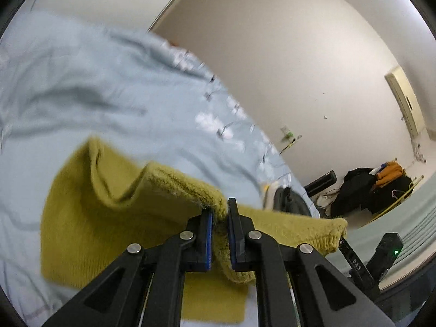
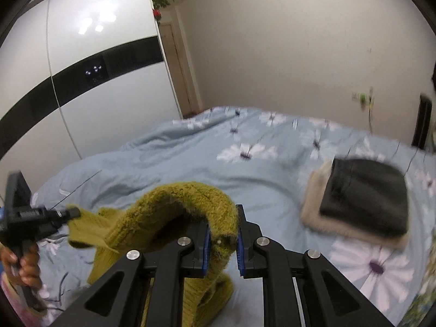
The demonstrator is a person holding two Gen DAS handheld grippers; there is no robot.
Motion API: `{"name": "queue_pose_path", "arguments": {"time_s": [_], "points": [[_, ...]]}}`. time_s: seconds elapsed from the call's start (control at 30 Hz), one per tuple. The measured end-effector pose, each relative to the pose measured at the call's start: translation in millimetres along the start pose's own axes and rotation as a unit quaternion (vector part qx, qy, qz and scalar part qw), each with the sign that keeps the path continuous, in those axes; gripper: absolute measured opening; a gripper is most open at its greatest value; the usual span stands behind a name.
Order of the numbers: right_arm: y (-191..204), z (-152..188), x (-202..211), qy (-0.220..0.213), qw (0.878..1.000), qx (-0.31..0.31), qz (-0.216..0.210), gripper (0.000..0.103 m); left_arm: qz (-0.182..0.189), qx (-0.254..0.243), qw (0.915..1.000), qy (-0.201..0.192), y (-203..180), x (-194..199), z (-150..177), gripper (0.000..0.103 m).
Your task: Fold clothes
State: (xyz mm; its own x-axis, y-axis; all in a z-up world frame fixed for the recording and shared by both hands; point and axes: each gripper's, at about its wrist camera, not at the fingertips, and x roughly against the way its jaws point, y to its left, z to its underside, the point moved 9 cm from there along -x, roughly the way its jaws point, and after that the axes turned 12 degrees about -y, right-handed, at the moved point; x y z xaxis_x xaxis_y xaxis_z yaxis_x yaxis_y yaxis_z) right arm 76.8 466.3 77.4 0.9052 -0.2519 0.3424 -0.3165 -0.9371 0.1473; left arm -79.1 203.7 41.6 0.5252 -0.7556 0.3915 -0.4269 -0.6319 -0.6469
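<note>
Black jaws with blue pads sit closest to us in both wrist views, and both are clamped on the mustard sweater [image 1: 114,204]. Left gripper [image 1: 220,234] pinches a thick ribbed edge; right gripper [image 2: 223,241] pinches another fuzzy edge that arches up and over its pads. In the right view we also see the left gripper [image 2: 72,213] off to the left, held by a hand [image 2: 23,265], biting the far end of the same knit. So the sweater hangs stretched between the two tools, its long axis running side to side from one gripper to the other, lifted above the bed [image 2: 190,169] with the lower part trailing down onto the cover. We judge the fold turns on bringing these two held edges across together. Knit is chunky, fuzzy, floppy, likely to sag in the middle. Bedcover is smooth pale blue cotton with white flowers, wrinkled. On the right side of the bed sits a stack of folded clothes [image 2: 359,199], dark grey on beige, well apart from the sweater.
</note>
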Motion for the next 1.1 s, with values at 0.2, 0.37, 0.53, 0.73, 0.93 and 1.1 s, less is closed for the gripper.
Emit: {"name": "queue_pose_path", "arguments": {"time_s": [0.2, 0.37, 0.53, 0.73, 0.93, 1.1], "points": [[-22, -27, -32, 0.015, 1.0, 0.003, 0.009, 0.016, -0.037, -0.047, 0.9982, 0.008, -8, -63, -44, 0.01], [-36, -30, -78, 0.044, 0.999, 0.02, 0.019, 0.016, -0.075, -0.053, 0.9954, 0.028, 10, -113, -56, 0.01], [-53, -24, -138, 0.075, 0.996, 0.042, 0.036, 0.016, -0.102, -0.053, 0.9922, 0.047, 21, -182, -62, 0.01], [-92, -4, -222, 0.121, 0.991, 0.028, 0.051, 0.016, -0.131, -0.084, 0.9853, 0.07, 30, -266, -72, 0.01], [-117, 29, -287, 0.163, 0.984, 0.014, 0.071, 0.016, -0.168, -0.097, 0.9762, 0.097, 55, -337, -61, 0.01], [-122, 54, -313, 0.19, 0.979, 0.009, 0.075, 0.017, -0.181, -0.074, 0.9723, 0.128, 81, -360, -38, 0.011]]}}
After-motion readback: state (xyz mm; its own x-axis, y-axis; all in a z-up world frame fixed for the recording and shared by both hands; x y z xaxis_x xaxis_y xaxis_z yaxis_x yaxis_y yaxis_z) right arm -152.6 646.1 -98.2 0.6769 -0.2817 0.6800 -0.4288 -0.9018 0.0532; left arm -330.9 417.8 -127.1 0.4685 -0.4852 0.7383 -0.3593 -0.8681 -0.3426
